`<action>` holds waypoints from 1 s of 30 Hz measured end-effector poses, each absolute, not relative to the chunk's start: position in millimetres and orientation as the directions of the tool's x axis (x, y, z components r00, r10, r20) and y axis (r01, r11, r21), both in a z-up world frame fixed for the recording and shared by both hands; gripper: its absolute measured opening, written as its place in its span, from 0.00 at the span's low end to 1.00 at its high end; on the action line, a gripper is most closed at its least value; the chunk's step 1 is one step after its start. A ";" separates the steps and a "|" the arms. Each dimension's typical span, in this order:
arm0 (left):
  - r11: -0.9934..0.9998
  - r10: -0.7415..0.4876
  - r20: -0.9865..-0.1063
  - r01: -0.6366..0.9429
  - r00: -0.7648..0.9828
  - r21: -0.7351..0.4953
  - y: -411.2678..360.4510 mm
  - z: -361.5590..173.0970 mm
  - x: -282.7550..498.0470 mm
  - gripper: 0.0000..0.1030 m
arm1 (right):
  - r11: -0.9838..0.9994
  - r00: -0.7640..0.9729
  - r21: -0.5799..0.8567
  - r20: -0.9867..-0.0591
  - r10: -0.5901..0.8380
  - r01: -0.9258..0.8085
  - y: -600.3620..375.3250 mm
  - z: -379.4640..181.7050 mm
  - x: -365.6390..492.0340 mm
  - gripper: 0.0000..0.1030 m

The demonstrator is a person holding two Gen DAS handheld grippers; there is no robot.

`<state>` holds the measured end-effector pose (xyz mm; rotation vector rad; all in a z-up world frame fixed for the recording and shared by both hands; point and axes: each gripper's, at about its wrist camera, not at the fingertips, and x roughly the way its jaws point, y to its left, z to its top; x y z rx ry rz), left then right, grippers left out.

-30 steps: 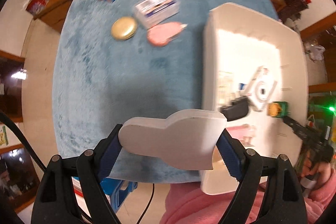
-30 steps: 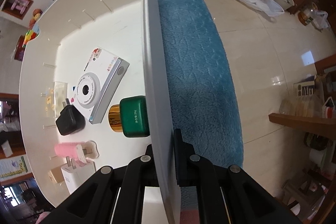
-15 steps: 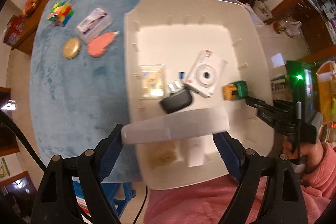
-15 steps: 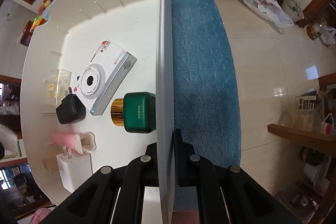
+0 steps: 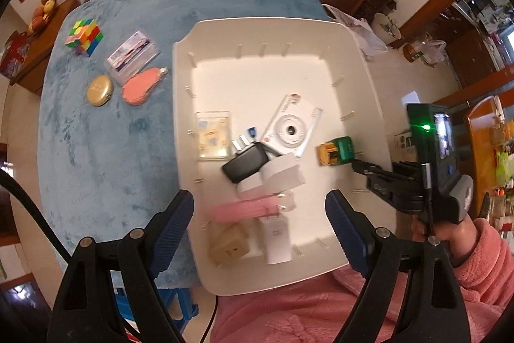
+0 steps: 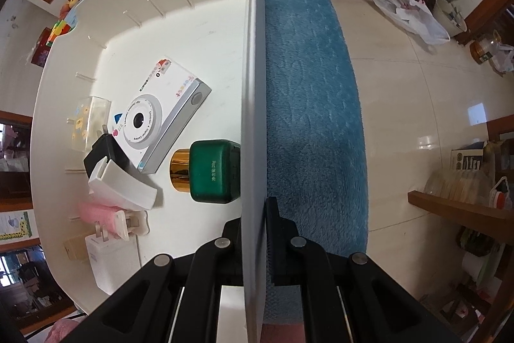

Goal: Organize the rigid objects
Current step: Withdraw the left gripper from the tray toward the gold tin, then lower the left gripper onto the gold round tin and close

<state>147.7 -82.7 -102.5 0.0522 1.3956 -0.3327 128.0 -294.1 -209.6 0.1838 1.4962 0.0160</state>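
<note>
Left gripper (image 5: 259, 214): jaws spread wide, nothing between the blue pads, hanging above the near half of the white bin (image 5: 369, 85) and pointing steeply down into it.

Right gripper (image 6: 257, 224): clamped on the bin's right wall (image 6: 253, 85), one finger inside, one outside against the blue cloth. In the left wrist view the same gripper (image 5: 363, 166) reaches in over the right rim, held by a hand (image 5: 449, 233) in a pink sleeve.

White heart-shaped piece (image 5: 279, 176) lies loose in the bin, free of both grippers, tilted, resting partly on the black plug adapter (image 5: 245, 166) and just above the pink item (image 5: 247, 209). Its long axis runs left-right across the bin in the left wrist view, lobed end toward the adapter. Seen again from the right wrist (image 6: 122, 185).

Other bin contents: white camera (image 5: 290, 127) lying diagonally, green jar with gold cap (image 5: 335, 150) on its side against the right wall, clear card box (image 5: 213, 134), white charger (image 5: 276, 237), beige plug (image 5: 229, 246).

Outside, on the blue plush tablecloth (image 5: 106, 150), left of the bin: colour cube (image 5: 84, 36), clear case (image 5: 133, 57), gold disc (image 5: 99, 89), pink pouch (image 5: 139, 85).

Room: tiled floor, wooden furniture, fruit on a side cabinet.
</note>
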 end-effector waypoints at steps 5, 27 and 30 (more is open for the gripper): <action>0.969 -0.160 -0.978 0.210 0.135 -0.129 -53.0 -107.2 158.3 0.84 | 0.984 0.074 0.123 -0.991 0.114 0.128 -295.0 -210.4 129.2 0.07; 0.993 -0.032 -0.987 0.119 0.158 -0.013 66.8 -128.9 237.6 0.84 | 0.939 0.067 0.115 -0.993 0.098 0.324 -308.4 -216.5 128.0 0.07; 0.993 -0.031 -0.989 0.116 0.146 -0.014 80.0 -137.8 250.0 0.84 | 0.928 0.070 0.124 -0.992 0.106 0.352 -312.7 -217.9 127.0 0.06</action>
